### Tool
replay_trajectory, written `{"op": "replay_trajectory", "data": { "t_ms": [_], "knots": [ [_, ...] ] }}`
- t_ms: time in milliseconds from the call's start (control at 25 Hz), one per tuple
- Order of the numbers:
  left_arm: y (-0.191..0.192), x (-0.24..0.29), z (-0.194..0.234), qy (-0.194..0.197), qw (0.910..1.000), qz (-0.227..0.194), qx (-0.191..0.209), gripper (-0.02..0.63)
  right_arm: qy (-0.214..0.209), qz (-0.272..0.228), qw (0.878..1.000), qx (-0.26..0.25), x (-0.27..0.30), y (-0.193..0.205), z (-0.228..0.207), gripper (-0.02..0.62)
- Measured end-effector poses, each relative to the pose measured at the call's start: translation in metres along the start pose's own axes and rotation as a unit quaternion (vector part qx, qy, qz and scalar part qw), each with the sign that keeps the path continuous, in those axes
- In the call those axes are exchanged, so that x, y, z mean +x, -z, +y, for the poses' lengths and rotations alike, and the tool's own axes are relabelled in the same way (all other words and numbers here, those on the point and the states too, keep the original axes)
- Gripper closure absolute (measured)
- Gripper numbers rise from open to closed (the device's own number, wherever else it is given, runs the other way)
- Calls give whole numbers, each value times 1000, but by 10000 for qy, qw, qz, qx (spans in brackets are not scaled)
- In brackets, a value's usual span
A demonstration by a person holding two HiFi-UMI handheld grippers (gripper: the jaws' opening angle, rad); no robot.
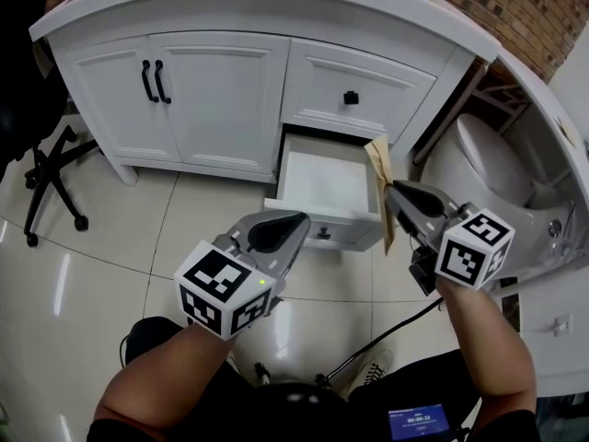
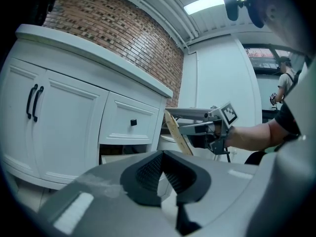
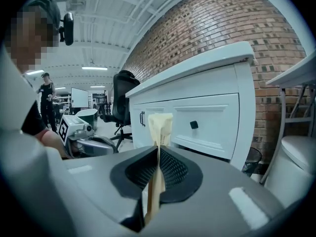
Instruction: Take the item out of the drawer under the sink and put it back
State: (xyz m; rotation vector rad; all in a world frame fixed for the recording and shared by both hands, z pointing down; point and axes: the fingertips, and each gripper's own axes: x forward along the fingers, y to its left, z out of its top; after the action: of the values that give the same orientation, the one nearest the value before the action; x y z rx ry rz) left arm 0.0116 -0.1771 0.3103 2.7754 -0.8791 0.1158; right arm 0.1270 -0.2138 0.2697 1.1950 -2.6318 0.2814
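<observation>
Left gripper [image 1: 293, 223] sits closest, around 7 o'clock in the head view, with its jaws pressed shut on nothing. Right gripper [image 1: 394, 191] is over at 4 o'clock, jaws clamped tight on a flat tan envelope [image 1: 378, 168] standing on edge. That envelope is out of the open drawer [image 1: 350, 234], right along its 3 o'clock side wall, can't tell if it's touching. White sink cabinet [image 1: 212, 99] sits at 12 o'clock.
</observation>
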Motion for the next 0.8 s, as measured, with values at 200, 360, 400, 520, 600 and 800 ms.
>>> {"op": "replay_trajectory", "data": {
  "t_ms": [200,360,400,520,600,800],
  "knots": [
    [-1,4,3,-14,10000,-30,-34,600,42,289,9990,-326,42,-12,-24,578],
    [-3,9,3,-6,10000,-71,-60,600,108,561,9957,-731,85,-16,-46,578],
    [-2,9,2,7,10000,-56,-62,600,110,661,9946,-791,96,-13,-51,578],
    [0,9,4,1,10000,-22,-86,600,4,1104,9900,-883,126,7,-64,578],
    [0,9,6,-27,9999,-31,-106,600,-88,1418,9860,-874,140,25,-72,577],
    [-1,9,8,-31,9999,-40,-160,600,-232,2074,9741,-866,169,64,-86,577]
  ]
}}
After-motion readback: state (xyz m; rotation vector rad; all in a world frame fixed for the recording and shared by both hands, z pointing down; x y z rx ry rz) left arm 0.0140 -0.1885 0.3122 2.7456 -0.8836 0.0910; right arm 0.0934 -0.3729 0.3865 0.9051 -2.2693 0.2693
